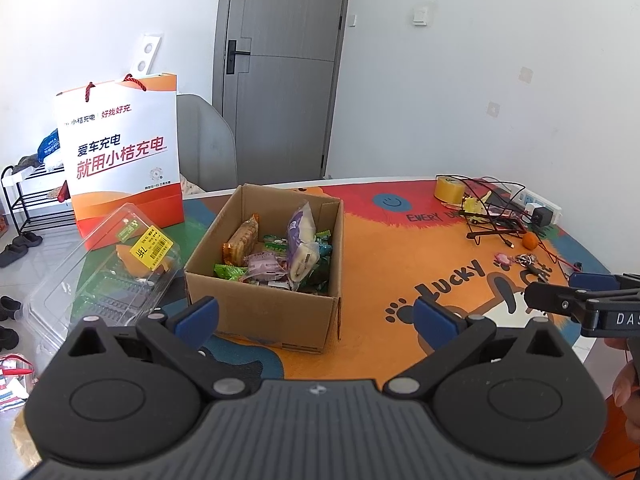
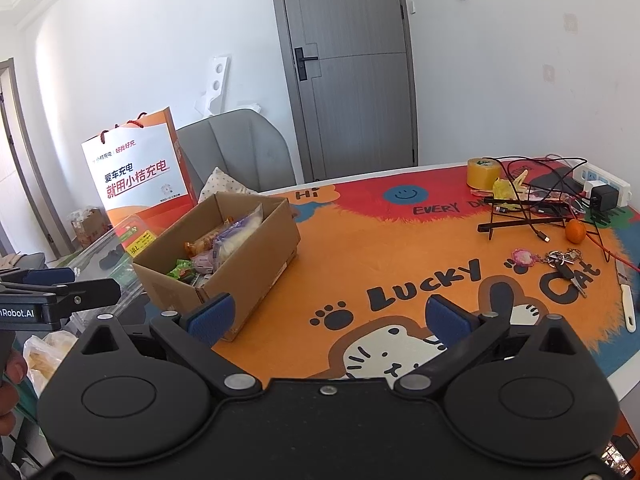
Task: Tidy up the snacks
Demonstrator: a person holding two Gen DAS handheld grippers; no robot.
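An open cardboard box (image 1: 276, 312) stands on the colourful table mat and holds several wrapped snacks (image 1: 280, 256), among them a purple-and-white pack and an orange biscuit pack. The box also shows in the right wrist view (image 2: 240, 264). My left gripper (image 1: 316, 314) is open and empty, just in front of the box's near wall. My right gripper (image 2: 328, 314) is open and empty, over the mat to the right of the box. Each gripper's side shows at the edge of the other's view.
A clear plastic clamshell (image 1: 104, 272) with a yellow sticker lies left of the box, an orange-and-white paper bag (image 1: 120, 160) behind it. At the far right are a tape roll (image 2: 483, 172), cables, a black stand, a small orange (image 2: 575, 231), keys (image 2: 564, 260), a power strip and a knife (image 2: 626, 300).
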